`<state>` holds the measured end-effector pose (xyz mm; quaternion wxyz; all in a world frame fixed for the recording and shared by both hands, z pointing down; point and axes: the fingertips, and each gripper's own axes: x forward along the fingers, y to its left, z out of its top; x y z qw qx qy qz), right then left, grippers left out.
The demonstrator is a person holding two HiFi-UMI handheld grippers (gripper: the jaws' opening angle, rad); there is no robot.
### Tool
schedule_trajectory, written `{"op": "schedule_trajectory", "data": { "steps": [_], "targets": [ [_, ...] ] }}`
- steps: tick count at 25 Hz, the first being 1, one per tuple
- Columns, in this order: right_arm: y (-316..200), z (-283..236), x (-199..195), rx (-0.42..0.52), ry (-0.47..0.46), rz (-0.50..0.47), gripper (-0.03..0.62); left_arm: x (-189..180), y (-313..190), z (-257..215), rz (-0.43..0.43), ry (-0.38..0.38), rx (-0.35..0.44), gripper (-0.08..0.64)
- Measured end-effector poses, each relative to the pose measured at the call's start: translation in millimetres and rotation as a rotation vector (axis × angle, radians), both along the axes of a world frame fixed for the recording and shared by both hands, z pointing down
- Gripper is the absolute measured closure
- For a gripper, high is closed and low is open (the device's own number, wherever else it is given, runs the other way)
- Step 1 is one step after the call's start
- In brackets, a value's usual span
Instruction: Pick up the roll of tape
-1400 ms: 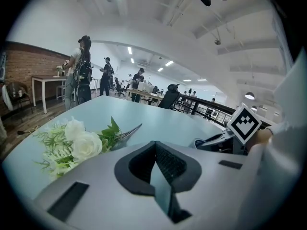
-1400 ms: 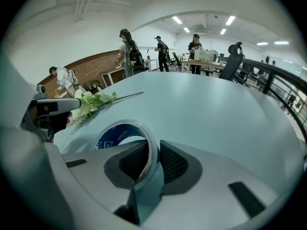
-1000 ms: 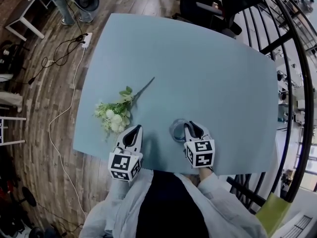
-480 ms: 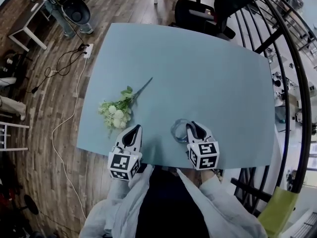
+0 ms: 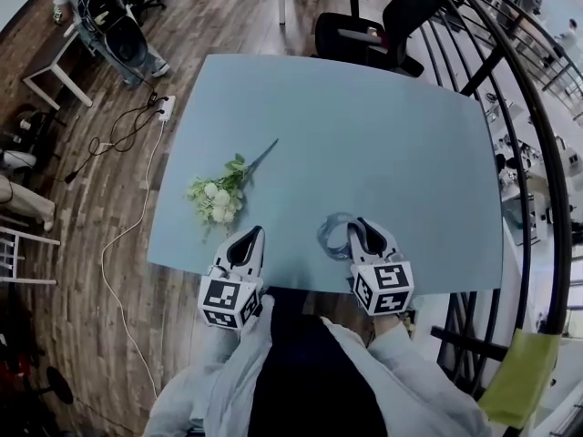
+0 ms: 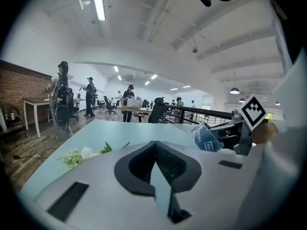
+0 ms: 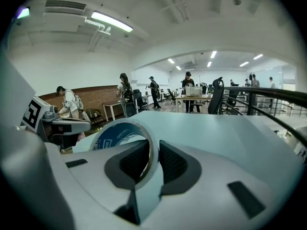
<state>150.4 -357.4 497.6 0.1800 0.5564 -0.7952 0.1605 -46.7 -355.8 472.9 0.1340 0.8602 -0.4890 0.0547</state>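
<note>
Between the right gripper's jaws stands the roll of tape, pinched through its wall: one pad sits inside the ring against the blue core and the other presses on the outside, so the jaws are only partly apart. The roll is held on edge and tilted, and from the left gripper view it seems clear of the surface. It is over the near edge of the pale blue table, towards the right corner. The left gripper is beside it over the same edge, apart from the roll, its jaws closed together with nothing between them. Just beyond it, near the table's left edge, lies a sprig of white flowers.
</note>
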Motion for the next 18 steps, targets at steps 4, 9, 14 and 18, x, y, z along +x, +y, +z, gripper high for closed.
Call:
{"op": "schedule_trajectory", "data": {
  "steps": [4,9,14,18],
  "targets": [
    [13,-18,3,0.070,-0.017,0.006,0.518,2,14,-12,0.004,0.001,0.031,0.545],
    [32,-39,7,0.148,-0.076,0.015,0.518,6,32,-28,0.009,0.008,0.064,0.545],
    [54,-55,12,0.247,-0.110,0.039,0.518,6,51,-36,0.017,0.020,0.089,0.545],
    [77,-65,21,0.338,-0.149,0.096,0.518,5,68,-37,0.020,0.035,0.095,0.545]
  ]
}}
